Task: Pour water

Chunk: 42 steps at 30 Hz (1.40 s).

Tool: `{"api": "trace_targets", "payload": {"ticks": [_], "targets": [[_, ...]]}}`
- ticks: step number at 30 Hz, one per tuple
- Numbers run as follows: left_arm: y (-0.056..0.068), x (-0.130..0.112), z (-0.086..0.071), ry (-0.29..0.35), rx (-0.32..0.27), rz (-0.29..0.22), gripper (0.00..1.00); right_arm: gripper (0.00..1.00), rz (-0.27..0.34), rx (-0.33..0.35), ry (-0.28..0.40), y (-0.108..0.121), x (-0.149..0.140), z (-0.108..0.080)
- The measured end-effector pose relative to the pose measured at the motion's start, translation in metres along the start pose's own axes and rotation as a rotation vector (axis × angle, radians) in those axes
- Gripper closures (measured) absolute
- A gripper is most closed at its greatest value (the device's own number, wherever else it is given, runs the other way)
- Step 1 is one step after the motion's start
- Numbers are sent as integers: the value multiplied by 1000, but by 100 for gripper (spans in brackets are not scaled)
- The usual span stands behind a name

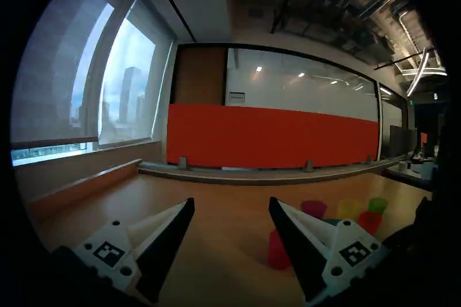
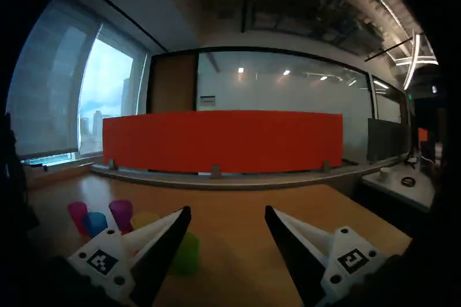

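Several coloured plastic cups stand on the wooden table (image 1: 230, 215). In the left gripper view a pink cup (image 1: 277, 249) sits just left of my right-hand finger, with a magenta cup (image 1: 314, 208), a yellow cup (image 1: 348, 208), a green cup (image 1: 378, 205) and a red cup (image 1: 369, 222) behind it. My left gripper (image 1: 231, 204) is open above the table, nothing between its fingers. In the right gripper view a green cup (image 2: 186, 254) stands beside the left finger, with a pink cup (image 2: 76, 215), a blue cup (image 2: 95, 223), a purple cup (image 2: 121, 214) and a yellow cup (image 2: 144, 219) farther left. My right gripper (image 2: 227, 212) is open and holds nothing.
An orange divider panel (image 1: 271, 136) runs along the table's far edge. Windows (image 1: 124, 94) are on the left. A second desk (image 2: 403, 183) with small objects stands at the right.
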<state>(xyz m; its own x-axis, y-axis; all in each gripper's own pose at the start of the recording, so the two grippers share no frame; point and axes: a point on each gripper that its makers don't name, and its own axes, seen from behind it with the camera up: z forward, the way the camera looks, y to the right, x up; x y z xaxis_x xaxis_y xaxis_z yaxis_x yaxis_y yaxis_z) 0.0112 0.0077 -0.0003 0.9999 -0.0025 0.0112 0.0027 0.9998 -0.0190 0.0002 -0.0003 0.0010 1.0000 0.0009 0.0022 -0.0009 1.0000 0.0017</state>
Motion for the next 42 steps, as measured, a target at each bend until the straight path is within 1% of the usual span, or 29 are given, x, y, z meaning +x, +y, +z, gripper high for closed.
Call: {"api": "trace_targets", "payload": {"ticks": [3, 6, 9, 11, 14, 17, 23, 27, 30, 33, 35, 38, 42], "targets": [[8, 10, 1, -29, -29, -6, 4, 1, 8, 15, -19, -2, 3, 7], [11, 22, 5, -73, -38, -25, 4, 1, 25, 42, -54, -4, 11, 11], [17, 38, 11, -108, -61, -58, 4, 1, 56, 74, -75, -7, 27, 14], [22, 53, 14, -117, -86, -76, 4, 1, 79, 103, -73, -11, 43, 15], [31, 75, 17, -114, -127, -84, 4, 1, 88, 151, -62, -18, 67, 13], [41, 93, 18, -106, -166, -82, 4, 1, 77, 182, -55, -22, 86, 11], [57, 119, 16, -93, -232, -62, 4, 1, 39, 225, -57, -29, 104, 9], [66, 124, 14, -96, -282, -35, 4, 1, 11, 273, -49, -39, 109, 7], [78, 124, 10, -101, -340, -16, 4, 1, -13, 334, -50, -51, 110, 5], [94, 123, 3, -105, -414, -7, 4, 1, -24, 430, -51, -69, 112, 0], [103, 123, -1, -110, -458, 3, 4, 1, -28, 509, -51, -82, 113, -7], [116, 123, -6, -121, -509, 15, 4, 1, -32, 582, -52, -95, 115, -13], [129, 123, -12, -128, -559, 17, 4, 1, -42, 624, -57, -101, 115, -17]]}}
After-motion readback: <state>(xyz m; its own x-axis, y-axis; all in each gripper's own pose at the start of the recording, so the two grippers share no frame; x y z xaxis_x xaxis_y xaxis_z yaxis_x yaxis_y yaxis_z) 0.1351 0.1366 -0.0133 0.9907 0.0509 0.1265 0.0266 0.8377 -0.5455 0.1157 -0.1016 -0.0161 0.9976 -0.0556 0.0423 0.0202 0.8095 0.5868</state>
